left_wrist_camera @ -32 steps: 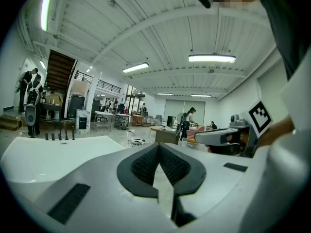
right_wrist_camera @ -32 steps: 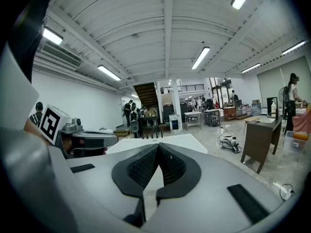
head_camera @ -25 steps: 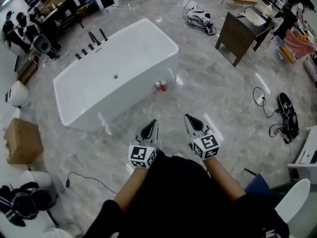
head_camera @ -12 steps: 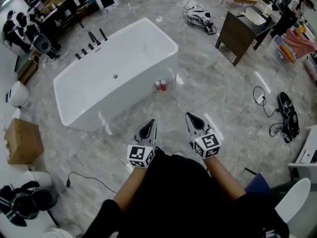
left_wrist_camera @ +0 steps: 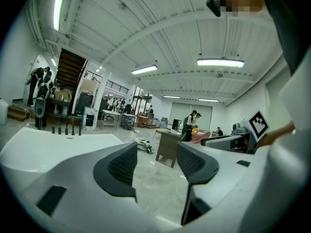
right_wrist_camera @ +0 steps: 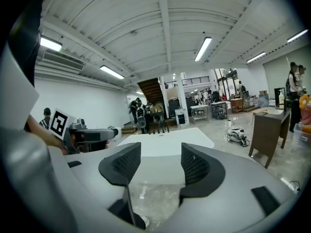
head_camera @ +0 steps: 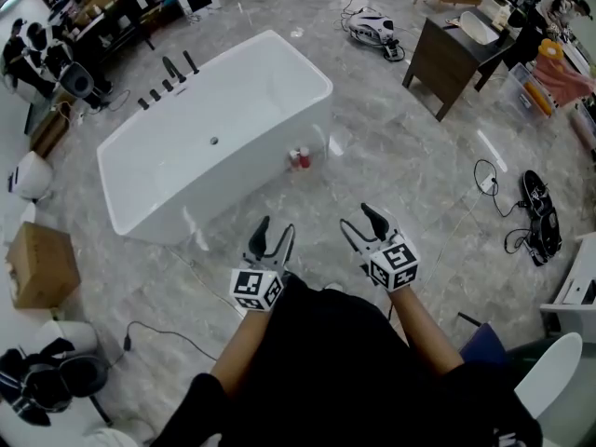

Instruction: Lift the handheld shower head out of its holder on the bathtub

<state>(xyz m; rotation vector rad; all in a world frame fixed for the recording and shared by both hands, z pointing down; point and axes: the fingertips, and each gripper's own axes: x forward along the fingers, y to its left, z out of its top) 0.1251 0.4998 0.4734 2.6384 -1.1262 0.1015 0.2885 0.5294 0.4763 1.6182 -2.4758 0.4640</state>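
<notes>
L gripper & R gripper are hovering wide, jaws just opening w/ nothing btwn them; shower head is prob. sitting among black fittings on bathtub's far rim, well apart; a reach across is risking grabbing the wrong fitting.

The dark shower head stands upright in its holder on the far rim of the bathtub.

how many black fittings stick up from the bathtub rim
5, in a row on the bathtub's far rim: three short black fittings at the left end, two taller at the right. None seems hidden.
</notes>
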